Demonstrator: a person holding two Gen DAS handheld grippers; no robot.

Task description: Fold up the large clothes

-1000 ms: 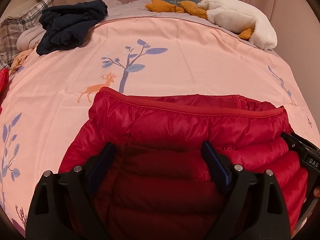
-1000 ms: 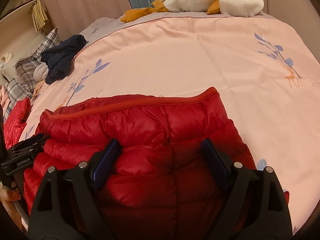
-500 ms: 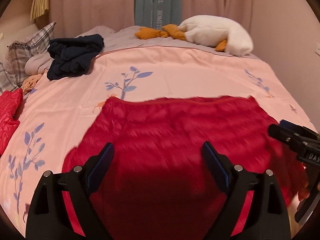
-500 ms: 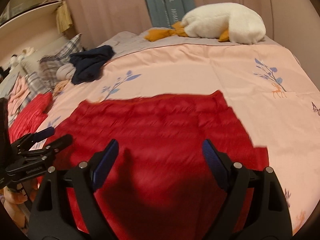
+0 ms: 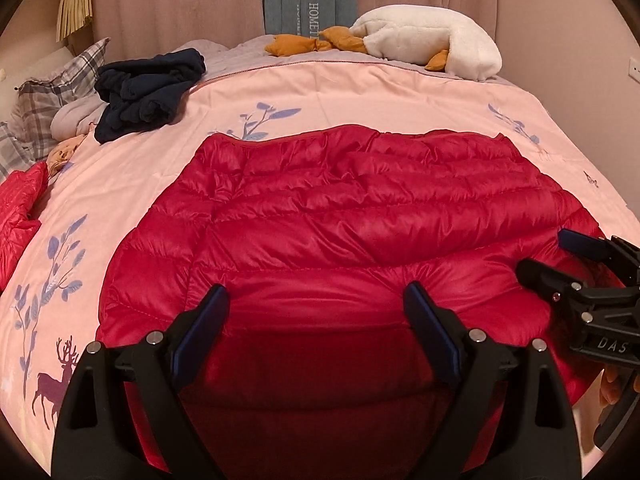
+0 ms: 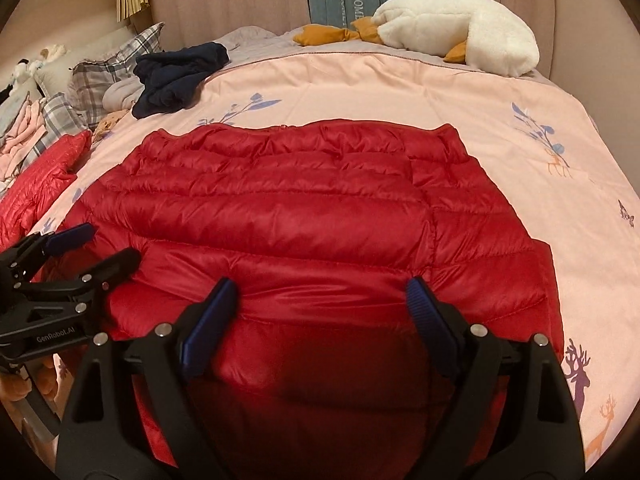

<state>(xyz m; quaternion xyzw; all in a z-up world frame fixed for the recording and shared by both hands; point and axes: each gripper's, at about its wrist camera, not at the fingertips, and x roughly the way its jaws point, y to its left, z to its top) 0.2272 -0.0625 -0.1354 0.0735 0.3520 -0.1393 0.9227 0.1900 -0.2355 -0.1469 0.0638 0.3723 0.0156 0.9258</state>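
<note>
The red down jacket [image 5: 360,216] is spread flat on the pink bedspread [image 5: 360,92], with bare cover left along its far hem and both sides. A navy garment [image 5: 148,88] and a white plush goose [image 5: 432,46] are kept well apart at the far edge. The left gripper [image 5: 316,320] and right gripper [image 6: 320,312] are held wide, nothing clamped. Only in the right view are crumpled clothes [image 6: 18,128] seen far left. A second ago the jacket was folded double; now it is opened out.
</note>
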